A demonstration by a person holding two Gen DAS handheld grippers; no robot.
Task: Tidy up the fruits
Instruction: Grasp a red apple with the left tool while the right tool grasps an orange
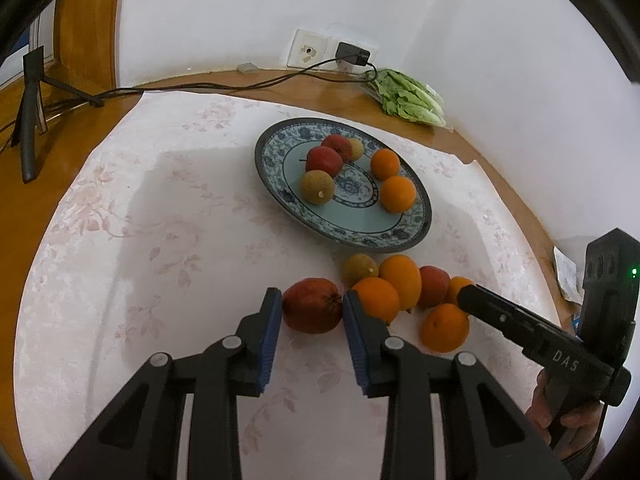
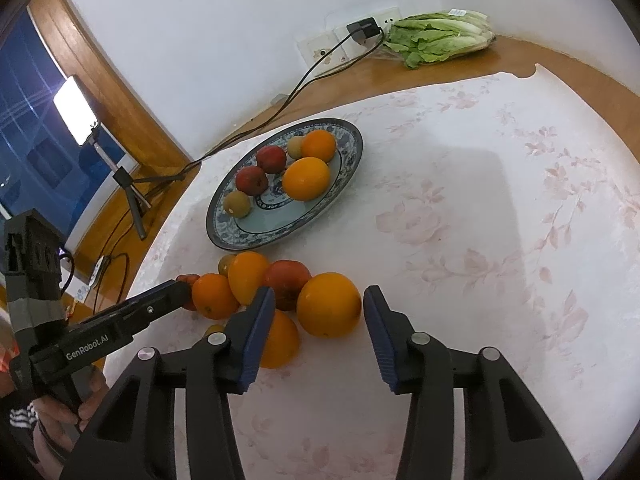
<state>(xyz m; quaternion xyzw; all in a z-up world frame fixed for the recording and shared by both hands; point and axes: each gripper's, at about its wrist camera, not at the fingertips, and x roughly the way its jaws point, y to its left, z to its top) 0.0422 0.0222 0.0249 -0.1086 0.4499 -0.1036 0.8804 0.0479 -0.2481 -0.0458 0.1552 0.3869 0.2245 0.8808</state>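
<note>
- Red apple (image 1: 313, 310) lying on the cloth (image 1: 160, 240) at 7 o'clock of the plate (image 1: 416, 236), leftmost of the loose pile.
- Flanked by both blue pads of the left gripper (image 1: 308, 312); pads at or just short of the skin, no squeeze visible, so counted as open around it.
- Judged firm, smooth, fairly light; likely to roll if nudged, likely to bruise if pinched hard.
- Best taken across the widest middle, pads flat on opposite cheeks, away from stem and base dimples.
- Orange (image 2: 329, 305) at the pile's 3 o'clock end, sitting between the spread pads of the right gripper (image 2: 320, 320); left pad near it, right pad clear of it, so open with nothing held.
- Judged heavier than the apple, rind pebbled and slightly yielding, good for grip; again the equator as the place to pinch.
- Rest of the pile packed tight: several more oranges, a second red apple (image 2: 287, 289) and a small brown fruit (image 1: 359, 269), most touching; risk of knocking neighbours when lifting.
- Plate at 12 o'clock of the pile, already carrying two apples, two oranges and two brown fruits, each kind grouped; front half bare.
- Beyond the plate at 1 o'clock, lettuce (image 1: 408, 98) by the wall; charger (image 1: 353, 54) in its socket at 12; tripod (image 1: 32, 112) off at 10.
</note>
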